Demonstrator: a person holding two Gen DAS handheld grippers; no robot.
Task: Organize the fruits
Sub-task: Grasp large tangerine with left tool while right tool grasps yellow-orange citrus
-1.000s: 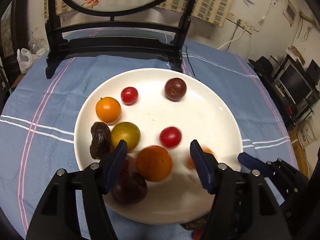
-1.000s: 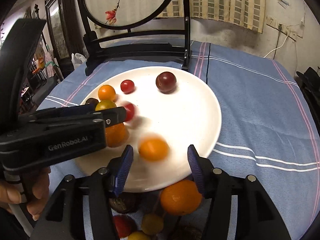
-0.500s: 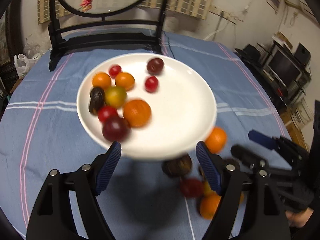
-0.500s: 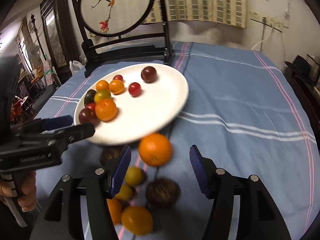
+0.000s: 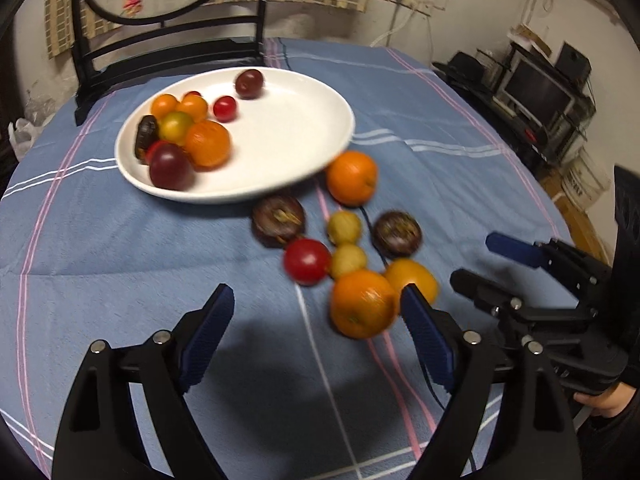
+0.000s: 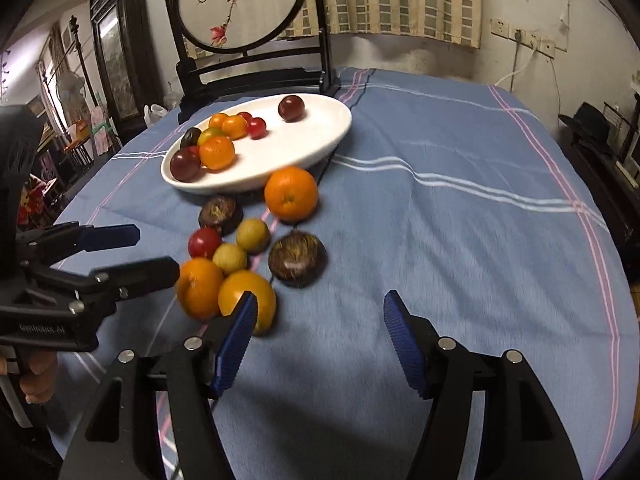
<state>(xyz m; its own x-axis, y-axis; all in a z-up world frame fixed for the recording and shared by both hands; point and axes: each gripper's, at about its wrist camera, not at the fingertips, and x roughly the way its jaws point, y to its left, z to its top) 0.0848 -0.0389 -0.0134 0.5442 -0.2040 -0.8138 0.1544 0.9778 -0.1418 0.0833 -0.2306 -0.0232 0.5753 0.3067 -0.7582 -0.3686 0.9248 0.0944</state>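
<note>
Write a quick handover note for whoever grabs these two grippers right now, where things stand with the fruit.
Left tool: empty, jaws opening, above the cloth.
Right tool: empty, jaws opening, near the loose fruit.
White plate: holds a cluster of small fruit, including a dark plum sitting apart.
On the blue tablecloth: an orange by the plate rim, two dark brown round fruits, a red tomato, two yellow-green fruits and two orange ones nearest the tools.
Done: part plated. Left: eight loose pieces.

White plate [image 6: 320,148] holds fruit; 8 more loose on blue cloth [image 6: 460,240]; right claw [image 6: 318,338] opening, empty.
</note>
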